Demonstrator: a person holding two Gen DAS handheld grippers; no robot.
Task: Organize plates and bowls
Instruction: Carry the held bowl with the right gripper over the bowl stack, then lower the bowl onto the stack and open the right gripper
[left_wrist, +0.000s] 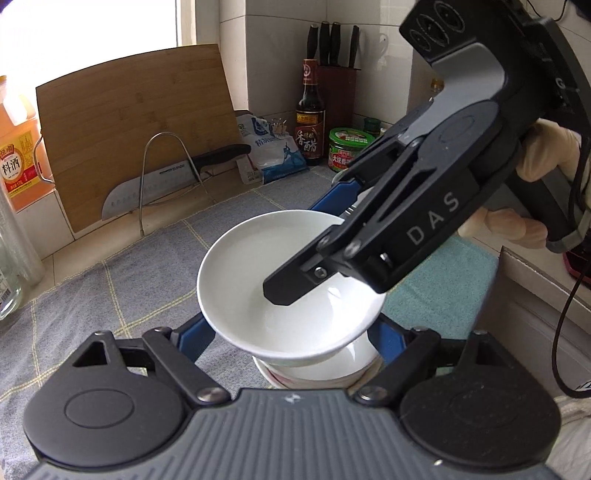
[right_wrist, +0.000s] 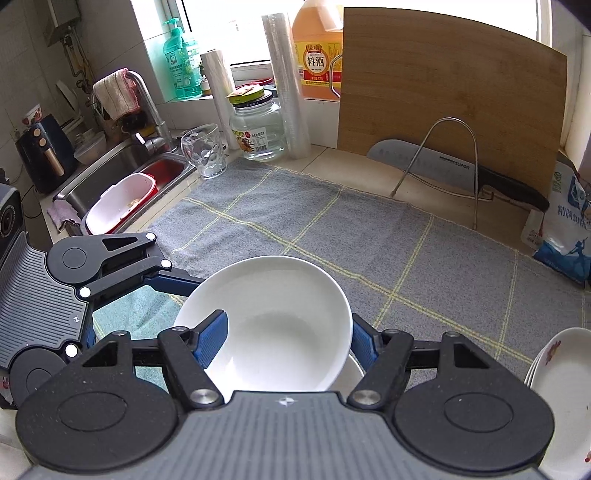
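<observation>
1. The white bowl (left_wrist: 251, 266) is in the air above the grey checked cloth (right_wrist: 332, 229) on the counter (right_wrist: 354, 162), tilted. It hangs directly over a stack of red-patterned bowls (left_wrist: 317, 373).
2. The right tongs (right_wrist: 286, 328) pinch it by its wall, one finger inside and the other outside.
3. The left tongs (left_wrist: 291, 328) stand spread wide on either side of the lower stack. I cannot tell whether their pads press on it.
4. It looks like glazed ceramic, so I judge it stiff, fairly heavy for a one-sided pinch, slick and quick to chip. A hold on the rim wall suits it, but it could swing or slip there.
5. Nesting it needs a level, gentle descent, because ceramic knocking on ceramic is the danger.
6. The white bowl hides most of the stack, and the tongs' body cuts off the stack's base, so whether it rests on the cloth is unclear.
7. More patterned plates (right_wrist: 557, 373) sit cut off at the right edge. I cannot count them.
</observation>
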